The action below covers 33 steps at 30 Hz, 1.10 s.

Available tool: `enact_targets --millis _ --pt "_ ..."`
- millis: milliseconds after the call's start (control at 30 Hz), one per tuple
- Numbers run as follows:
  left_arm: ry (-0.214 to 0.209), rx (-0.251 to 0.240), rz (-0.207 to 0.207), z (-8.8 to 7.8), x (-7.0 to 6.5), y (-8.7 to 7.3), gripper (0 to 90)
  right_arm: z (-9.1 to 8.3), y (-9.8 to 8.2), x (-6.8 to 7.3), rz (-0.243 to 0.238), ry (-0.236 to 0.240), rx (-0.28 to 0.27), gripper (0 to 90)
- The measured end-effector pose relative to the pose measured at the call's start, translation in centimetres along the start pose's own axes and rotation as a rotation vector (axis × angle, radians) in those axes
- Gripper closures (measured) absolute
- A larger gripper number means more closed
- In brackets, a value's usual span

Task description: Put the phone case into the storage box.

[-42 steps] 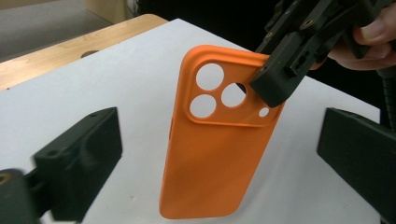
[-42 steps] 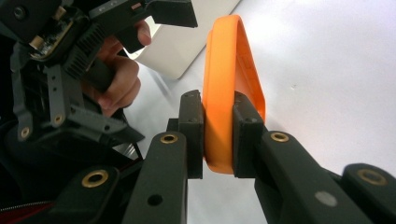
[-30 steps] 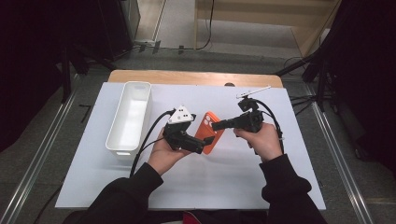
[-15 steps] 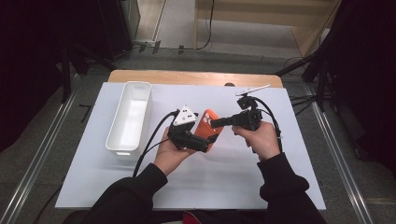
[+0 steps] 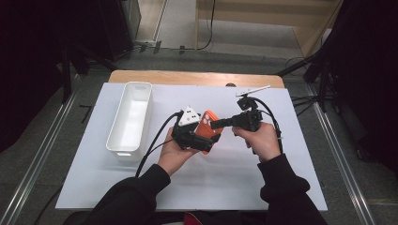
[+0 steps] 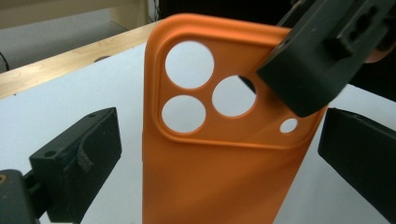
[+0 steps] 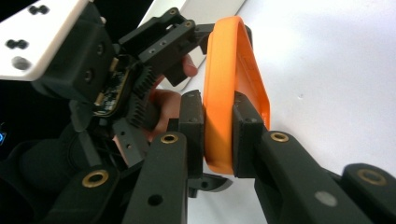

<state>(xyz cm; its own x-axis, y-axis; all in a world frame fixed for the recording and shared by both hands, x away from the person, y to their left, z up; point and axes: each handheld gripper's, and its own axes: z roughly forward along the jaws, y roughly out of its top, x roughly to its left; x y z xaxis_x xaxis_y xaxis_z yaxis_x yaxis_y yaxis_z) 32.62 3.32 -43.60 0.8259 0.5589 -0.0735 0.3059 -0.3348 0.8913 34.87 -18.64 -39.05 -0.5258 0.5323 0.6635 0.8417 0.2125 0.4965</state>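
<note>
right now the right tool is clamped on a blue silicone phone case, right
Not quite: the silicone phone case is orange, not blue. The right tool is indeed clamped on its edge, as the right gripper view shows.

Matt orange rubbery phone case (image 6: 219, 163), smooth white plastic bin (image 5: 131, 117), wooden table edge (image 5: 187, 77)

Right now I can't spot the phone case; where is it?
In the high view the phone case is mid-table, between the left gripper and right gripper, right of the white bin.
</note>
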Motion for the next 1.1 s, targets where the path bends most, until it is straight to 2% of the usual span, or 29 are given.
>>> enact_targets --millis 333,500,667,800,1100 --pt "0.014 -0.016 0.006 0.26 -0.25 -0.08 0.1 0.26 -0.03 0.1 0.005 0.01 0.01 76.6" --pt "0.012 -0.021 0.012 0.24 -0.35 -0.11 4.4 0.4 -0.06 0.11 0.006 0.009 0.011 76.6" --pt "0.013 -0.028 0.028 0.25 -0.6 -0.2 13.1 0.49 -0.08 0.13 0.013 0.008 0.01 76.6" --pt "0.014 -0.027 0.028 0.25 -0.7 -0.19 14.1 0.43 -0.1 0.04 0.018 0.008 0.007 76.5" --pt "-0.001 -0.006 -0.001 0.07 -0.77 0.13 15.7 0.35 -0.1 0.06 0.024 0.021 0.003 76.4"
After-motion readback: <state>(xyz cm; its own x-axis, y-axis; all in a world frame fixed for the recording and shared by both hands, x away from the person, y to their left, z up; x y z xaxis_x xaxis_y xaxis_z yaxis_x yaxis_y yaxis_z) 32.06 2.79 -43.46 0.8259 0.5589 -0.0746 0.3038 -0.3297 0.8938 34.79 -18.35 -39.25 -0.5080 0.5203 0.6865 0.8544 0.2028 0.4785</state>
